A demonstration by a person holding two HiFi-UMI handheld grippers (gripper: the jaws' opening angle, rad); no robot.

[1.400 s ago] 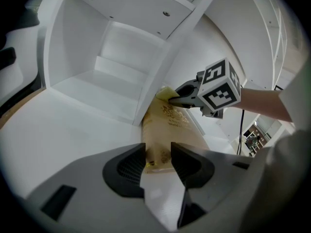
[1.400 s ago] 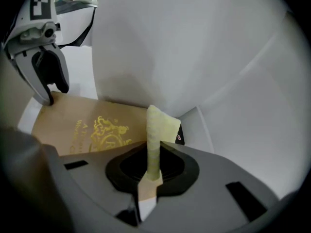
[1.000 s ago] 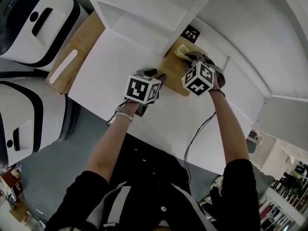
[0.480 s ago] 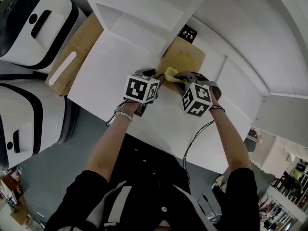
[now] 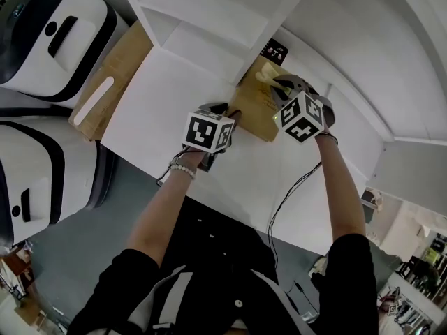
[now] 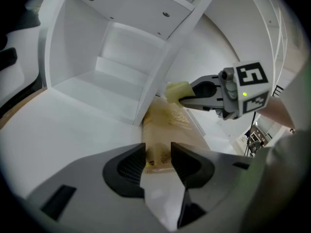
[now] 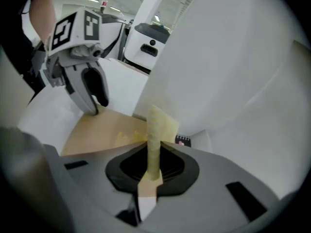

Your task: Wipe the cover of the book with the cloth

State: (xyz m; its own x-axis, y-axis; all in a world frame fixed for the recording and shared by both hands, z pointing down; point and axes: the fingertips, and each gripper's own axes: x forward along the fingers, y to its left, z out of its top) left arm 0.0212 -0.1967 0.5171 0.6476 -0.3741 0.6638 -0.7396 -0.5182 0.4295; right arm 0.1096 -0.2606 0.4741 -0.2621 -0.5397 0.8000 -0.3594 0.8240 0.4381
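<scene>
Lying flat on the white table (image 5: 157, 100), the book (image 5: 253, 110) has one long edge tight against the foot of an upright shelf panel (image 5: 276, 30). Its other long edge faces bare tabletop, which leaves open room on that side. The near short edge sits well in from the table's front edge. The far end reaches toward a small black tag (image 5: 274, 49) near the back wall. A cardboard box (image 5: 112, 75) lies at the table's left end, well apart from the book.

The right gripper (image 5: 274, 82) is clenched on a yellow cloth (image 5: 265, 75), with a folded strip of it standing up between the pads. It holds the cloth over the book's far end, beside the shelf panel; whether the cloth touches the cover is unclear.

The left gripper (image 5: 230, 114) has its jaws apart with nothing clamped. The book's near corner shows in the gap between them. In the right gripper view its fingertips (image 7: 99, 103) come down on that end of the cover.

The cover is matte tan with faint yellowish print (image 6: 170, 123), and the book is a thin rectangle. The cloth looks soft and creased. The table and shelf are smooth and plain white.
</scene>
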